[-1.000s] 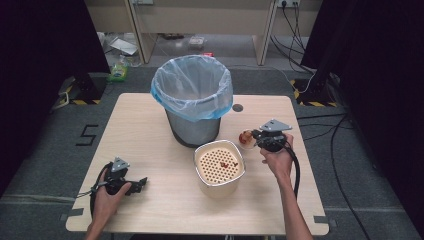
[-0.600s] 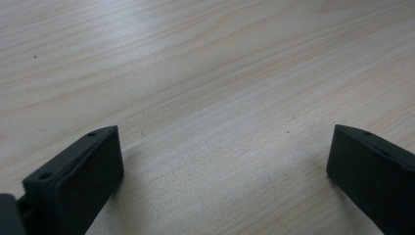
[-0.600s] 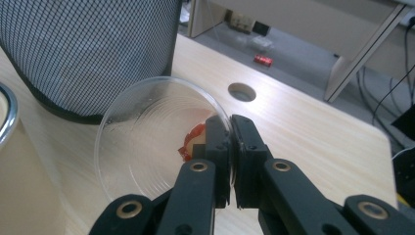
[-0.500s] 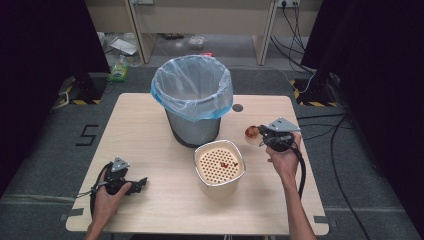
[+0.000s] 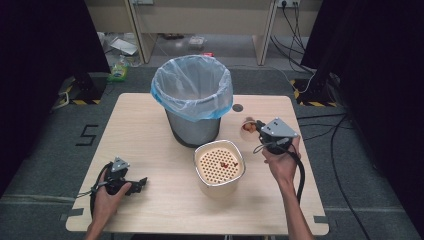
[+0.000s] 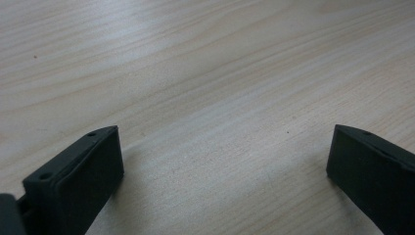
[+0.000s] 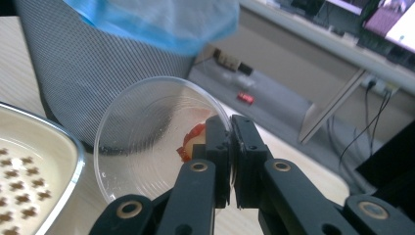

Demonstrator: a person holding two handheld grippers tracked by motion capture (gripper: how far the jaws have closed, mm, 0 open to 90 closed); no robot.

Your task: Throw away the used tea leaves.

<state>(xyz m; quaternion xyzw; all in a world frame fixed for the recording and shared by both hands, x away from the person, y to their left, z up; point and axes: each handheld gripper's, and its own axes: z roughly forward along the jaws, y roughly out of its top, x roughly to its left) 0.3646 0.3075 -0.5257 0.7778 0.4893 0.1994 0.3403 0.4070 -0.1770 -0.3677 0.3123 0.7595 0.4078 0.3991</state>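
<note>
Cup: clear plastic cup (image 7: 156, 142), tipped on its side with its mouth toward the camera, reddish scraps inside; the right gripper (image 7: 230, 147) has its jaws clamped on the rim.
Beside it: grey bin (image 5: 192, 107) with a blue bag just left of the right gripper; strainer bowl (image 5: 220, 162) below and left of it on the tabletop (image 5: 145, 135).
Left gripper (image 6: 220, 161): jaws spread wide over bare wood, nothing between them.
Change: the cup has been lifted higher and farther from the bowl than a second ago.

High view looks down on the table (image 5: 150, 130); both gripper views sit close, sharing its wooden top.
</note>
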